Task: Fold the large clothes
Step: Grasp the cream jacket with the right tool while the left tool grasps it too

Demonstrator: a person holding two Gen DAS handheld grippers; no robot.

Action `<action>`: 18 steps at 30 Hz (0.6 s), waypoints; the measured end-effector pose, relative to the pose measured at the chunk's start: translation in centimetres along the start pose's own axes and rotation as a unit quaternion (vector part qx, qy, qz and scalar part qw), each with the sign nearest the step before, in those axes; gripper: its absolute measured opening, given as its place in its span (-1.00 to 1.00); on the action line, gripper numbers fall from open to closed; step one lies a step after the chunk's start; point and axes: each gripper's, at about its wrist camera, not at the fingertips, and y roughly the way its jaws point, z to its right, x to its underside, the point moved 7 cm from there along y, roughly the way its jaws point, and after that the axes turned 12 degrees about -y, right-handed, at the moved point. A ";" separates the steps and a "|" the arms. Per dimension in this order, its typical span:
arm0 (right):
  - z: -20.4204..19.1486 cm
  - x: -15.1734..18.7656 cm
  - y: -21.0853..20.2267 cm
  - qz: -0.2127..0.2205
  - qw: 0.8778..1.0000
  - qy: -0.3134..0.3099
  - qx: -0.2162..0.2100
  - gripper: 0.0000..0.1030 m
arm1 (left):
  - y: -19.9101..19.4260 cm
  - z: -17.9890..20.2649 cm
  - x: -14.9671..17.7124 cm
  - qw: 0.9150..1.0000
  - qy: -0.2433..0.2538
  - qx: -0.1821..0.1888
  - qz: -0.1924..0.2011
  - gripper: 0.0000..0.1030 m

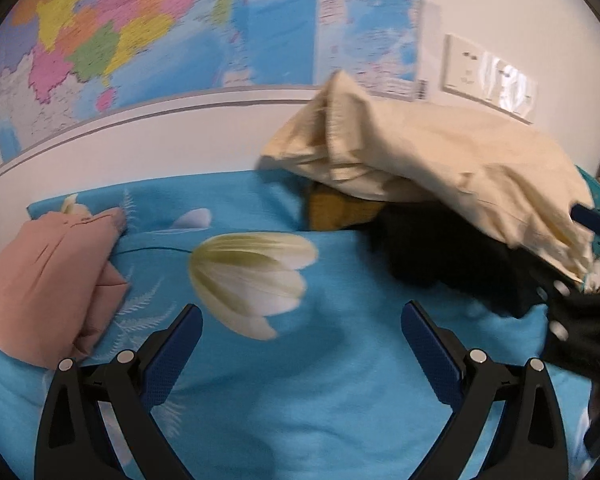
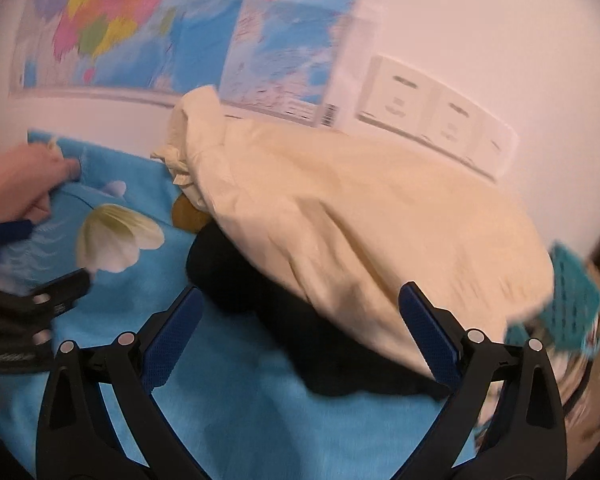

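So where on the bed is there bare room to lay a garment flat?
The blue floral sheet is bare between the folded pink garment and the black clothing. The right side is crowded: the cream garment lies over the black clothing.

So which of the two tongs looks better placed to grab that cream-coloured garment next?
The right tongs, probably. They are open and face the cream garment, which lies on a black garment directly ahead of them. The left tongs, also open, point at bare blue bedsheet, with the cream garment off to their right.
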 end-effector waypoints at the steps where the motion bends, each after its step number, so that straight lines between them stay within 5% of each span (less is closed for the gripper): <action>1: -0.7 -0.8 1.5 -0.003 1.000 -0.029 0.000 0.87 | 0.4 -0.5 -0.2 1.000 -0.001 -0.007 -0.002 0.87; 8: -3.0 -3.1 8.3 -0.023 0.991 -0.130 -0.004 0.35 | 2.9 -2.6 -0.8 0.999 -0.005 -0.025 -0.027 0.87; 9: -2.7 -3.5 8.5 -0.021 0.991 -0.128 -0.013 0.07 | 3.3 -2.8 -1.0 0.999 -0.004 -0.025 -0.029 0.87; 10: -2.3 -3.8 8.4 -0.019 0.991 -0.129 -0.009 -0.52 | 3.5 -3.0 -1.1 0.999 -0.005 -0.025 -0.031 0.87; 11: -1.7 -4.2 8.2 -0.019 0.991 -0.132 -0.007 -0.68 | 3.8 -3.0 -1.2 0.999 -0.005 -0.025 -0.032 0.87; 13: -0.1 -5.1 7.1 -0.012 0.993 -0.112 -0.040 -0.81 | 4.4 -3.1 -1.6 0.999 -0.004 -0.020 -0.036 0.87; 18: 6.9 -8.1 1.2 0.054 0.997 -0.044 -0.037 -0.86 | 5.9 -1.8 -2.4 0.999 0.021 0.011 -0.036 0.87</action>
